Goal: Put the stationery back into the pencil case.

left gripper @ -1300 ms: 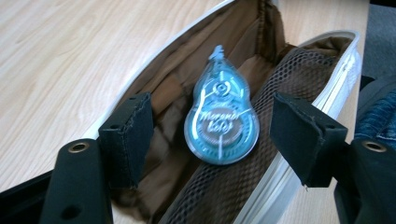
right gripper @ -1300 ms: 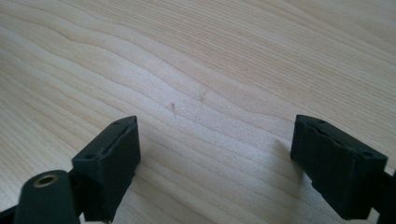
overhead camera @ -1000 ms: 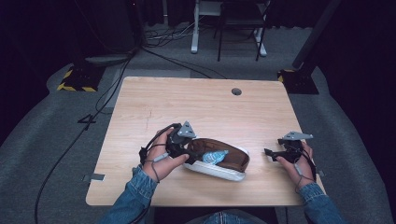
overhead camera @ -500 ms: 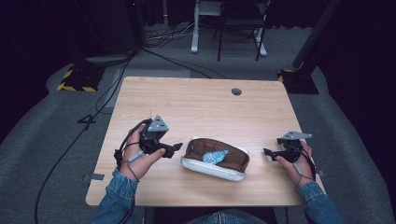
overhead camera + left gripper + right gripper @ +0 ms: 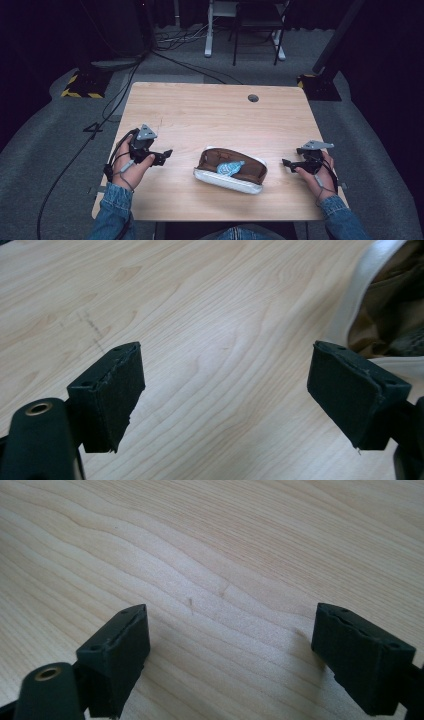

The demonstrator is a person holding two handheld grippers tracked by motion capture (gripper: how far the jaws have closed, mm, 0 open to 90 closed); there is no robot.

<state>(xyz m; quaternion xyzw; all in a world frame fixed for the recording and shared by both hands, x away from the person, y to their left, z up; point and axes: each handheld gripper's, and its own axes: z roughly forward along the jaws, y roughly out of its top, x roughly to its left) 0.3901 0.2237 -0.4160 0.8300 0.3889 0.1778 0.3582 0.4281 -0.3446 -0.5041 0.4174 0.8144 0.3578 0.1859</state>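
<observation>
Both tools wide open, empty, left tool (image 5: 167,152) near brown pouch (image 5: 231,169), maybe blue wrapper (image 5: 229,167) inside

Your surface (image 5: 200,115) is pale wood w/ wavy grain. Pouch (image 5: 231,170): brown, white rim, blue item (image 5: 229,167) inside. Both grippers (image 5: 162,156) (image 5: 289,163) black w/ grey plates; your sleeves (image 5: 112,210) blue denim.

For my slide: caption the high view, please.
Open pouch on the table between two open grippers.
</observation>
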